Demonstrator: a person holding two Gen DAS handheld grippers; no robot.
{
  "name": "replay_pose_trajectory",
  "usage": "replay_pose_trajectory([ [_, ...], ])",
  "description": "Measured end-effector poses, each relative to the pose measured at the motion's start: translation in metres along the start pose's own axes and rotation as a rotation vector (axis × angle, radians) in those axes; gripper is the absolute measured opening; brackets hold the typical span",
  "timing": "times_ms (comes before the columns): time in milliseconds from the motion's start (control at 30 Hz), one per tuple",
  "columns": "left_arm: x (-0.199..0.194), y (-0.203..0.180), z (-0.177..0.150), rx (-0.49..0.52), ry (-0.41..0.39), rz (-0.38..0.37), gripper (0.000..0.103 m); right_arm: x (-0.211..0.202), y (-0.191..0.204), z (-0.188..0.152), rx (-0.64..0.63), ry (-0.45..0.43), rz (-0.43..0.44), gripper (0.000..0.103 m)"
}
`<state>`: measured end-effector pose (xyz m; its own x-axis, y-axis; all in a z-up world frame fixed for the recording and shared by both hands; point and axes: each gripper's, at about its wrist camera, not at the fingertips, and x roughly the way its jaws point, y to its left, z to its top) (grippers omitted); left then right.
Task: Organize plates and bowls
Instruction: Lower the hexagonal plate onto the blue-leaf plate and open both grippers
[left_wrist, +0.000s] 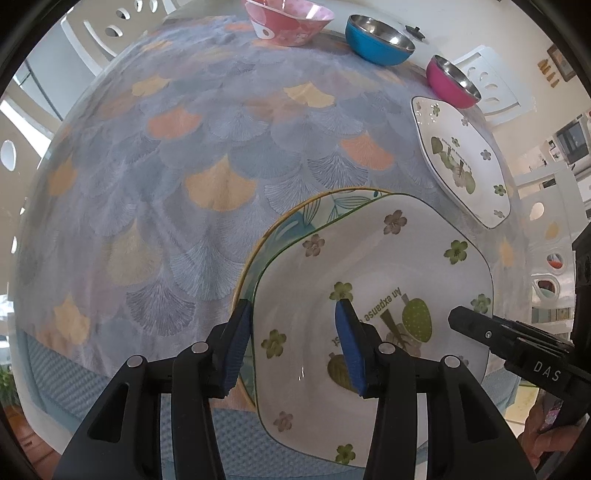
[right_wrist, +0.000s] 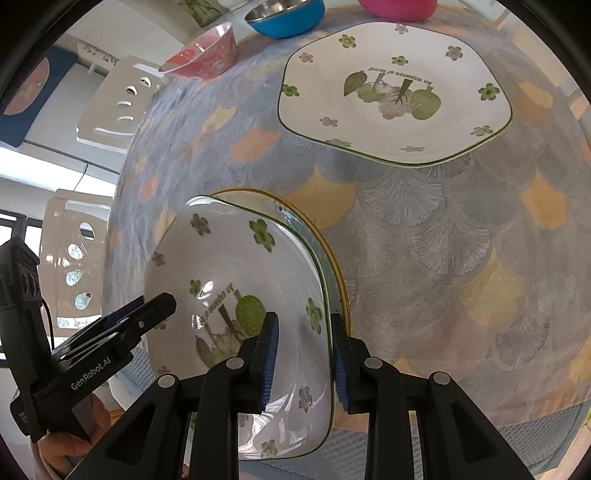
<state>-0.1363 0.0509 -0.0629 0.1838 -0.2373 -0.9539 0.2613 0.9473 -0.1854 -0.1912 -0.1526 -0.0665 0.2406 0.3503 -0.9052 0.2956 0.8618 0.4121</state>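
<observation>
On the left, the left gripper (left_wrist: 293, 341) straddles the left rim of the white floral plate (left_wrist: 388, 258): one blue pad sits outside the rim, the other inside over the plate's well. A gap shows between the inner pad and the rim, so whether the jaws actually pinch the plate cannot be told. This plate rests on a round plate with a yellow edge (left_wrist: 295, 218), whose teal leaf pattern shows only as a crescent at the upper left. Both sit near the front edge of the counter (left_wrist: 184, 166), which is covered by a blue cloth with fan shapes.

At the plate's right side, the right gripper (right_wrist: 304, 356) straddles the rim in the same way, its jaws set narrow with one pad inside and one outside; a firm grip cannot be confirmed here either. A hand (right_wrist: 70, 439) holds the left gripper's handle at the lower left of the right wrist view.

Farther right and back lies a second white floral plate (right_wrist: 395, 92), well apart from the stack. Along the far edge stand three bowls: a pink patterned bowl (left_wrist: 291, 20), a blue steel-lined bowl (left_wrist: 380, 40) and a magenta steel-lined bowl (left_wrist: 452, 83) just behind the second plate.
</observation>
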Motion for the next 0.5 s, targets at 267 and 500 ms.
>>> replay_pose_trajectory([
  [267,-0.010,0.008,0.004,0.010,-0.031,0.008,0.045,-0.007,0.001,0.001,-0.002,-0.012,-0.014,0.027],
  [500,-0.009,0.014,0.007,0.021,-0.013,0.008,0.045,-0.010,0.004,0.003,0.001,-0.020,-0.052,0.027],
])
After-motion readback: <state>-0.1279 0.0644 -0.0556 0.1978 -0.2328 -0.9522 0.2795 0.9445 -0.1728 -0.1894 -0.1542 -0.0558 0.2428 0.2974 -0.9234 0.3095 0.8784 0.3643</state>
